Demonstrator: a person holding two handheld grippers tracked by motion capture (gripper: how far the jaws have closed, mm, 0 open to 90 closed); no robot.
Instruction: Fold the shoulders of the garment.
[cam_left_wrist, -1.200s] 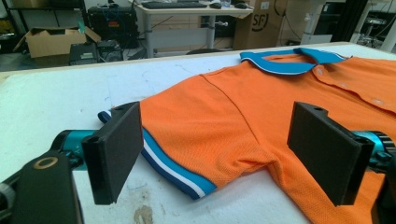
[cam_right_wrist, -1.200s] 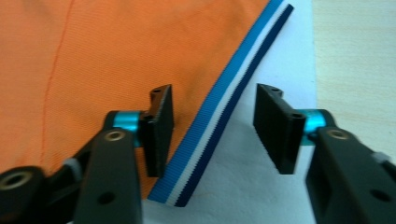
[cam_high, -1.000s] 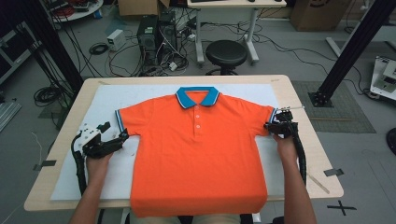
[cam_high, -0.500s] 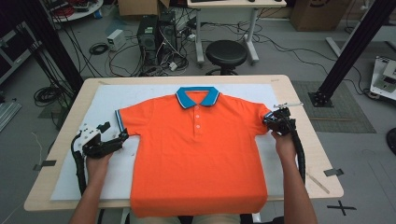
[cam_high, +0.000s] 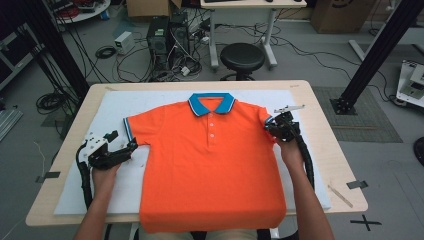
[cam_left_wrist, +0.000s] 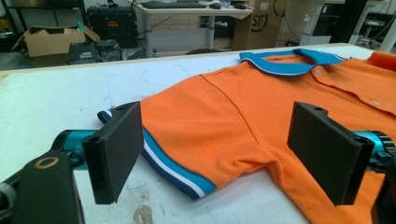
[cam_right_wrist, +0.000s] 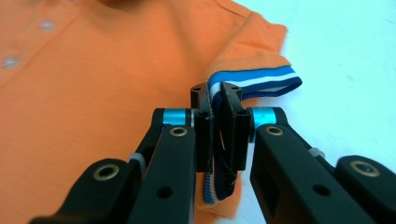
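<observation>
On the sleeve cuff (cam_right_wrist: 261, 81), right tool (cam_right_wrist: 217, 121) clamps tight.

One orange shirt (cam_high: 210, 165) lay on one table (cam_high: 320, 150), over one white mat (cam_high: 120, 105). The shirt had one blue collar (cam_high: 211, 103), two sleeves with striped cuffs, and three buttons (cam_high: 211, 125) down its placket. Two tools were at the table: a left tool (cam_high: 131, 145) and a right tool (cam_high: 270, 127), each with two black jaws, one in each of the person's two hands. Behind the table stood one black stool (cam_high: 242, 57).
</observation>
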